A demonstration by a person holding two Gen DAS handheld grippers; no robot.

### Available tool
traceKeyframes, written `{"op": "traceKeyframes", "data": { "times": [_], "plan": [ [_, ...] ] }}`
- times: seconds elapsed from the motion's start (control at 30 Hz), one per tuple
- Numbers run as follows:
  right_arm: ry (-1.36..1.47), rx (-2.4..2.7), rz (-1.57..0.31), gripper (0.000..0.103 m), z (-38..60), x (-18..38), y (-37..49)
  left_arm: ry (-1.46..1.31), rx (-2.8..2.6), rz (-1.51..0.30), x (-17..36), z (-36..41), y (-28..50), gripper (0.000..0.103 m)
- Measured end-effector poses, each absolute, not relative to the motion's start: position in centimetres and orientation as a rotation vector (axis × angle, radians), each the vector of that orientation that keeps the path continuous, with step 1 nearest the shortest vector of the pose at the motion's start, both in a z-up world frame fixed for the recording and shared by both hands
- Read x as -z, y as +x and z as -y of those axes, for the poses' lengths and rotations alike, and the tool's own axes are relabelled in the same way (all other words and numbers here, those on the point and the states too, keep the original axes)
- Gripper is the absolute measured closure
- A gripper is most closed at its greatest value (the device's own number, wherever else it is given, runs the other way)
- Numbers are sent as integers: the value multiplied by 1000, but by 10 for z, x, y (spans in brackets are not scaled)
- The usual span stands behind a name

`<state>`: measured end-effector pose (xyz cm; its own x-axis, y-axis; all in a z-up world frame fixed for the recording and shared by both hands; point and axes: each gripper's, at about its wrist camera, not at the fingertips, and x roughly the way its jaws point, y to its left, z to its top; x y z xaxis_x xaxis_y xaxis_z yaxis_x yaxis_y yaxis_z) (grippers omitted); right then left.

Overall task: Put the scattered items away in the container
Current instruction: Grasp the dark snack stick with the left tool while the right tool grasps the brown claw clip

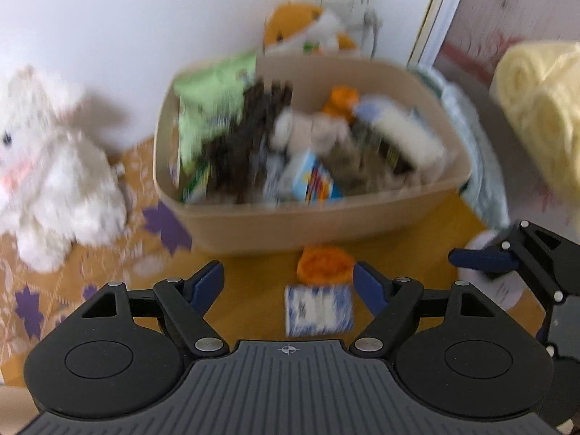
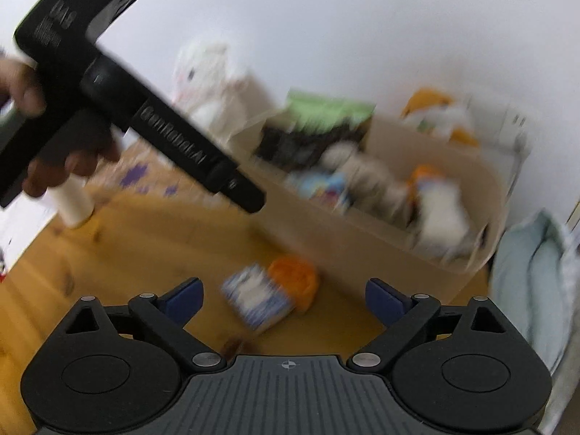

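Both wrist views low over the floor, facing the beige bin [image 1: 290,224] (shared, close), right view angled leftward

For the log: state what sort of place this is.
Probably a home, perhaps a child's room: a white plush rabbit against the wall, a beige bin of toys and packets, rolled yellow blanket.

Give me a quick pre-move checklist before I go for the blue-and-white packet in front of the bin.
1. Left gripper open: ok.
2. Right gripper open: ok.
3. Both grippers holding nothing: ok.
4. Blue-and-white packet lies on the table, ahead of the left gripper: ok.
5. Packet free of neighbours: not ok, the orange item looks to be touching it.
6. Room left in the bin: cannot tell, blurred and already piled.
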<state>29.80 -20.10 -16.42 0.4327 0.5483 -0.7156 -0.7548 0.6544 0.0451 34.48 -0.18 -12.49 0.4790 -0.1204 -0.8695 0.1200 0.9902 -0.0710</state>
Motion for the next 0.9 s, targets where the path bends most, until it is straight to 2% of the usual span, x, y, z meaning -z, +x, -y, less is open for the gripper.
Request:
{"op": "traceKeyframes", "data": {
  "times": [0.2,0.47,0.67,0.9],
  "plan": [
    [-305,-829,-859,6,191,194,278,-50,118,-1132,153,-8,322,23],
    [-398,-894,-880,6,213,199,259,-115,87,-1234,178,-18,267,23],
    [-411,-874,-919,6,243,201,251,-368,-75,-1318,189,-21,223,23],
    [-423,-858,-915,6,257,199,247,-647,-298,-1293,193,0,195,24]
  ]
}}
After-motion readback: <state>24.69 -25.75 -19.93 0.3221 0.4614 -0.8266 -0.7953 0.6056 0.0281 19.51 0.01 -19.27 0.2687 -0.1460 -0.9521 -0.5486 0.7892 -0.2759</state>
